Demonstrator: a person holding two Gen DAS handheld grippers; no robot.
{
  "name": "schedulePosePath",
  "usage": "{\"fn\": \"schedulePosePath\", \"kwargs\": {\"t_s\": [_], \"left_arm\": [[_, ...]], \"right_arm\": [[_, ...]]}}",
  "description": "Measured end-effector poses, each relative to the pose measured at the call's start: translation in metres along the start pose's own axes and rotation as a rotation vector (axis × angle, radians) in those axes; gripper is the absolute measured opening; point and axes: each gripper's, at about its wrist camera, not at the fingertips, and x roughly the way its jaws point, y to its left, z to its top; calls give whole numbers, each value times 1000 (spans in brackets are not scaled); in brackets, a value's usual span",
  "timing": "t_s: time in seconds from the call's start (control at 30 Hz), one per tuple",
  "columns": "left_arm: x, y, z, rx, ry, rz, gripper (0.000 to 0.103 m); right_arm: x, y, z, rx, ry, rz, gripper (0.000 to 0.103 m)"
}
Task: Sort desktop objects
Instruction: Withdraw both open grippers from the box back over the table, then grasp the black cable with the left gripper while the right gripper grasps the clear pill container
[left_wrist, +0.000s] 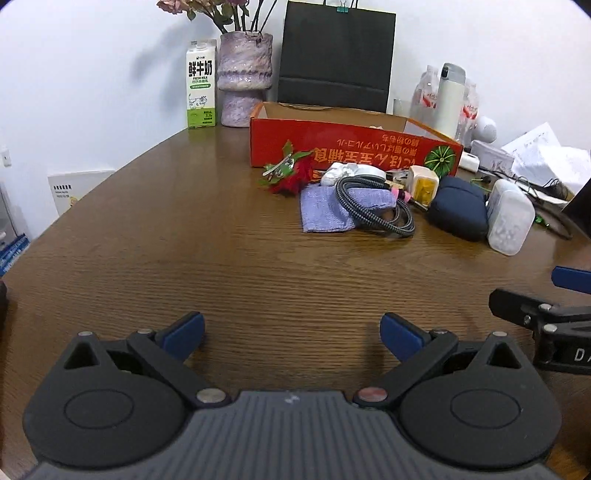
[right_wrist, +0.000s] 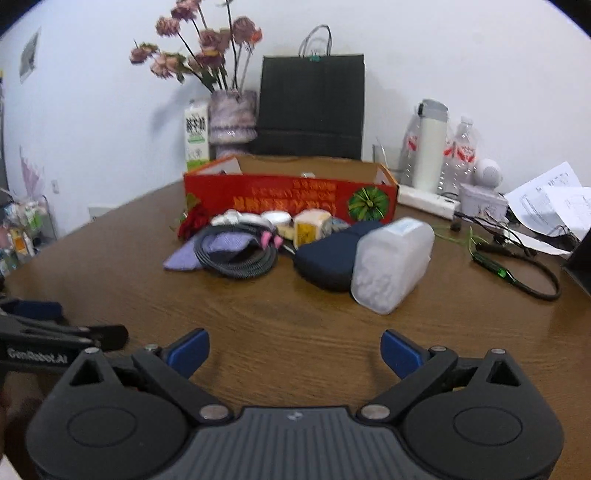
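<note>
Before the red box (right_wrist: 291, 197), both grippers, left gripper (left_wrist: 292, 334) and right gripper (right_wrist: 294, 350), are hovering spread and empty; coiled cable (right_wrist: 236, 254) is overlapping the cloth (right_wrist: 221, 245), risking dragging it.

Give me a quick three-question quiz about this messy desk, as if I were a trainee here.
1. True or false: both tools, the left tool and the right tool, are open and hold nothing.
2. What lies coiled on the purple cloth? A) the braided cable B) a spoon C) a belt
3. Fill in: the loose items lie in front of the open red ____.

Key
1. True: each tool's blue pads stand wide apart above the bare wooden table.
2. A.
3. box, which stands between the clutter and the black paper bag at the wall.
</note>
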Motion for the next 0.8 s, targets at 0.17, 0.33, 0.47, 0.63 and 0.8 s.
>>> {"fn": "schedulePosePath", "kwargs": {"t_s": [0.17,0.33,0.47,0.63,0.8], "left_arm": [[1,-1,1,6,1,3,103],[4,-4,2,23,9,7,103],[5,-8,2,45,20,13,103],[11,-9,20,15,50,-67,103],[31,-15,60,15,-59,-141,103]], "right_arm": [[4,-8,-1,46,16,5,100],[3,-10,-2,69,12,-16,100],[6,-14,0,83,33,-11,100],[10,-25,10,72,37,-39,100],[25,-55,46,140,-14,-38,98]]}}
